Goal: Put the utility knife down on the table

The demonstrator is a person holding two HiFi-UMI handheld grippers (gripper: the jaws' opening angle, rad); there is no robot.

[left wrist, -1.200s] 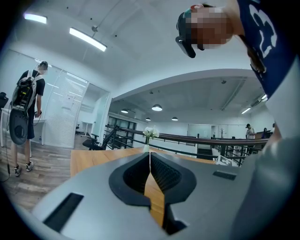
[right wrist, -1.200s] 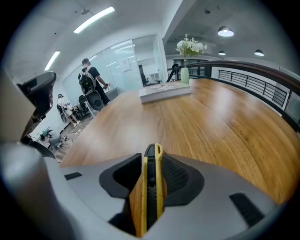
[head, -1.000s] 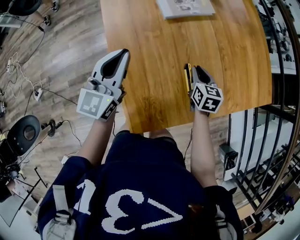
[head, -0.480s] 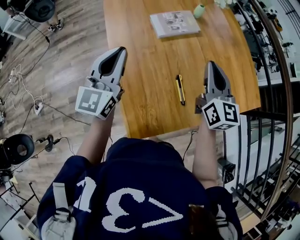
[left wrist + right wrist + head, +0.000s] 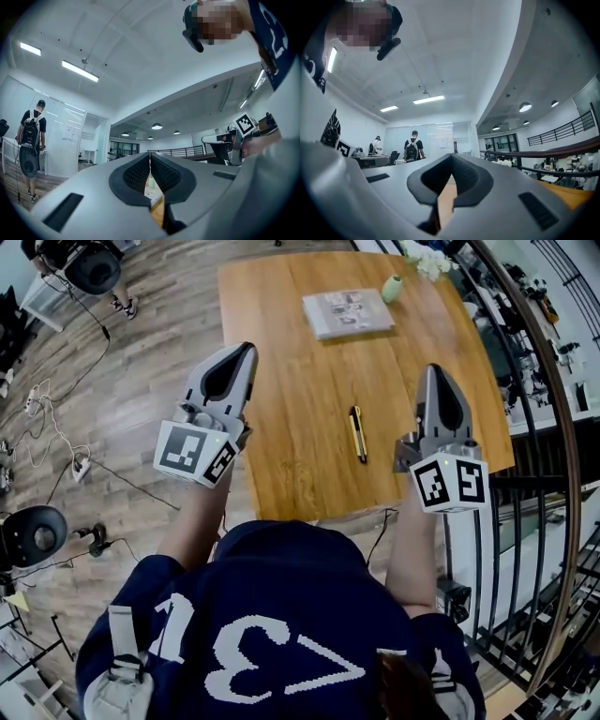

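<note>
A yellow and black utility knife [image 5: 357, 433] lies flat on the wooden table [image 5: 300, 381], lengthwise between my two grippers, with nothing touching it. My right gripper [image 5: 432, 373] is raised above the table's right edge, to the right of the knife, shut and empty. My left gripper [image 5: 246, 351] is held up over the table's left edge, its jaws closed together with nothing between them. Both gripper views look out level across the room, and the jaw tips meet in each of them: the left gripper [image 5: 150, 157] and the right gripper [image 5: 451, 158]. The knife is in neither gripper view.
A flat booklet [image 5: 347, 312] lies at the far side of the table, with a small pale green vase [image 5: 392, 288] and white flowers [image 5: 427, 261] beyond it. A black railing [image 5: 553, 427] runs close along the right. Cables [image 5: 56, 418] and a stool [image 5: 33, 532] are on the floor at left.
The right gripper let go of the knife, which now lies on the table, then shut empty and rose to the right of it. The left gripper also lifted.
</note>
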